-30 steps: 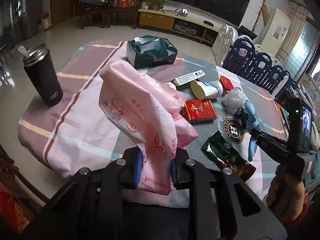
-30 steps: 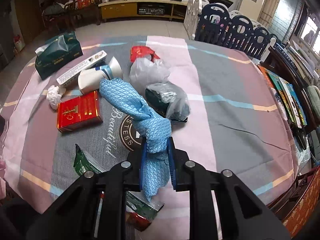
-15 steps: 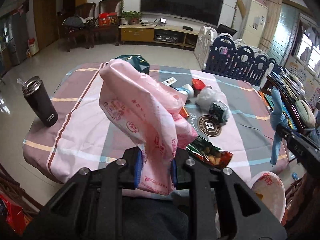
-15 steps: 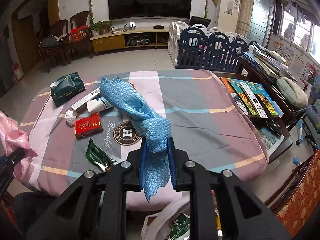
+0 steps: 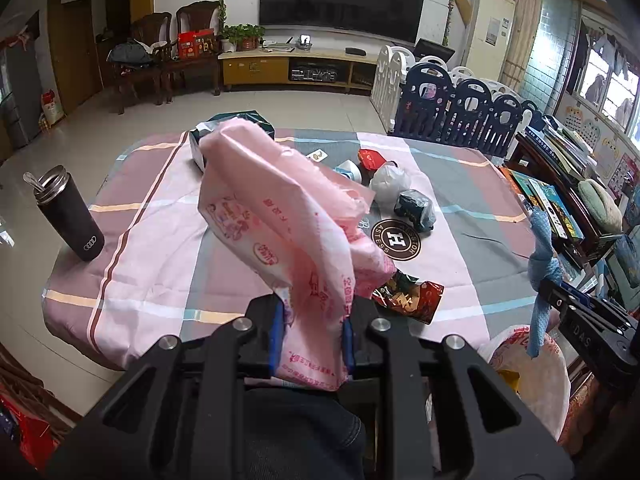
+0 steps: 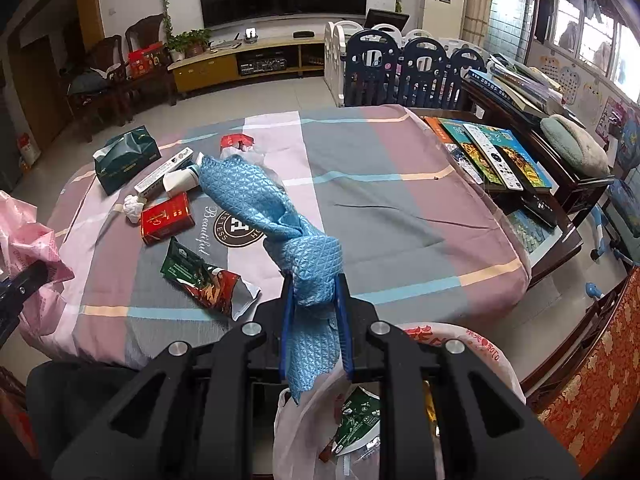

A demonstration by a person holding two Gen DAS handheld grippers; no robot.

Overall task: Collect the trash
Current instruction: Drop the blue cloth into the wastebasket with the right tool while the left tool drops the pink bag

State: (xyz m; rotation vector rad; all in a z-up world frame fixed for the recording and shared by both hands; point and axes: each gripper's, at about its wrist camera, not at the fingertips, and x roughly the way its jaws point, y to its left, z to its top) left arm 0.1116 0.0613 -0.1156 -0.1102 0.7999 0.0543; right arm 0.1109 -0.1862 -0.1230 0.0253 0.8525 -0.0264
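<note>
a white plastic bag (image 6: 472,344) with red print hangs open below the near edge of the table (image 6: 384,208), holding a green wrapper (image 6: 356,420) and other scraps too shadowed to name. the left gripper (image 5: 311,332) pinches a crumpled pink plastic bag (image 5: 280,216) between its blue pads, lifted over the table edge; the right gripper (image 6: 314,324) is clamped on a knotted blue quilted wrapper (image 6: 272,216) just above the white bag's mouth. on the checked cloth lie one red box (image 6: 166,218), one torn green-and-red snack packet (image 6: 204,280), one white paper ball (image 6: 133,207), one green tissue pack (image 6: 126,158), one long white carton (image 6: 164,172), one tipped paper cup (image 6: 182,179), a small red packet (image 6: 237,142) and two knotted bags, one white (image 5: 389,184), one dark (image 5: 416,210). a black tumbler (image 5: 70,216) stands at the far left edge.
</note>
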